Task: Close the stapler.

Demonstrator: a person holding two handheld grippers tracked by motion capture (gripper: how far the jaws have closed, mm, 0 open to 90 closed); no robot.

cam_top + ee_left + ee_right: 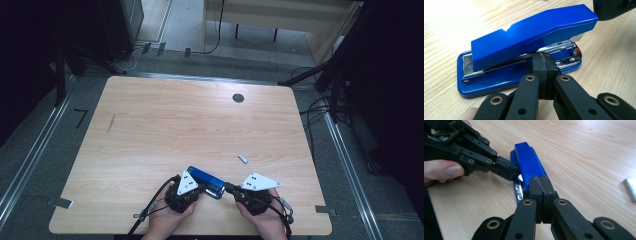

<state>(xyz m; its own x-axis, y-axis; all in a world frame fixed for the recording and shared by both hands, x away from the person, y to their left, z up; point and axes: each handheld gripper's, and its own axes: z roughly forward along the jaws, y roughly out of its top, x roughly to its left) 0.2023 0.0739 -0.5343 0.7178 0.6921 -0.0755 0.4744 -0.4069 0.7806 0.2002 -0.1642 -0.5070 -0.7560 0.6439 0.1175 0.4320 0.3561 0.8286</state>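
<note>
stapler (206, 181): blue, flat on table (190, 125), between both claws
L claw (544, 65): jaws closed, empty, tips at stapler's side
R claw (541, 185): closed, empty, tips at stapler's end
staple strip (243, 158): on table, apart to the right

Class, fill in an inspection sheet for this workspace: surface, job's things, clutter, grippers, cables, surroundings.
Surface: light wooden table, round dark grommet near the far edge.
Job's things: blue stapler lying flat near the front edge; strip of staples apart, to its right.
Clutter: nothing seen.
Grippers: left gripper shut, tips at the stapler's side; right gripper shut, tips at the stapler's end.
Cables: black cable trails from the left gripper.
Surroundings: grey floor, floor wires, wooden furniture beyond.
</note>
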